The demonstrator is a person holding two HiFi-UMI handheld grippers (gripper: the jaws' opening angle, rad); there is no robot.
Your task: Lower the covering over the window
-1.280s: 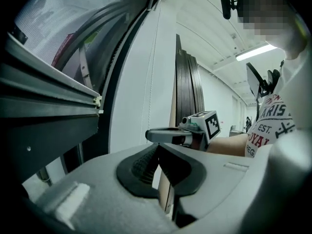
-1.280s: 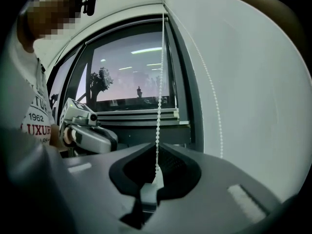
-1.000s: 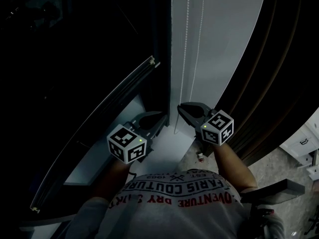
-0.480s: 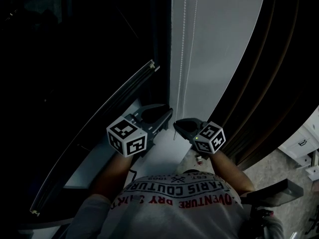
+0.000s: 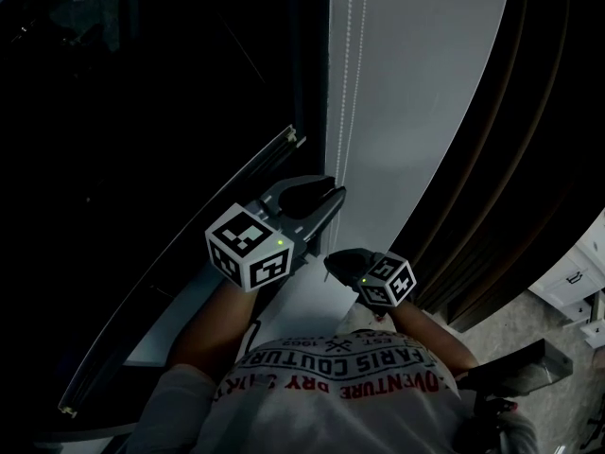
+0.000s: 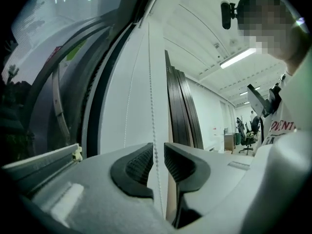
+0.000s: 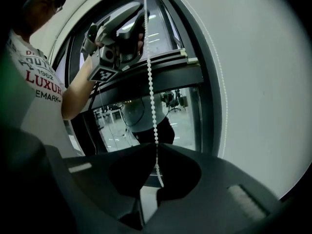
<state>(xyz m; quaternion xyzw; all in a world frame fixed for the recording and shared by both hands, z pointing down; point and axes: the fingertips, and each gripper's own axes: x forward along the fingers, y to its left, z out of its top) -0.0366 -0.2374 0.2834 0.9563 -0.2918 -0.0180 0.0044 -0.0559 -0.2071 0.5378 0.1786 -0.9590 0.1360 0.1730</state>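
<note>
Right gripper (image 7: 155,147) clenched on the bead chain (image 7: 150,82) at frame centre; left gripper (image 6: 158,155), jaws just opening, straddles it loosely higher up; the covering's bottom rail (image 5: 274,149) seemingly sits mid-window, so more pulls likely remain.

**Dark moulded frame** (image 5: 492,149): brown vertical strips running the full height of the head view. All positions below are given relative to it.

**White drawer unit** (image 5: 575,278): right of the frame, at the picture's edge, with small handles on its fronts.

**Speckled floor** (image 5: 529,325): at the foot of the frame, between it and the drawer unit.

**Grey flat bar** (image 5: 518,369): below the frame's base, over the floor. Its type cannot be determined.

**Office chairs** (image 6: 248,131): in the left gripper view, well beyond the frame, to its right.

**Ceiling light strip** (image 6: 238,58): above and right of the frame, lit.
</note>
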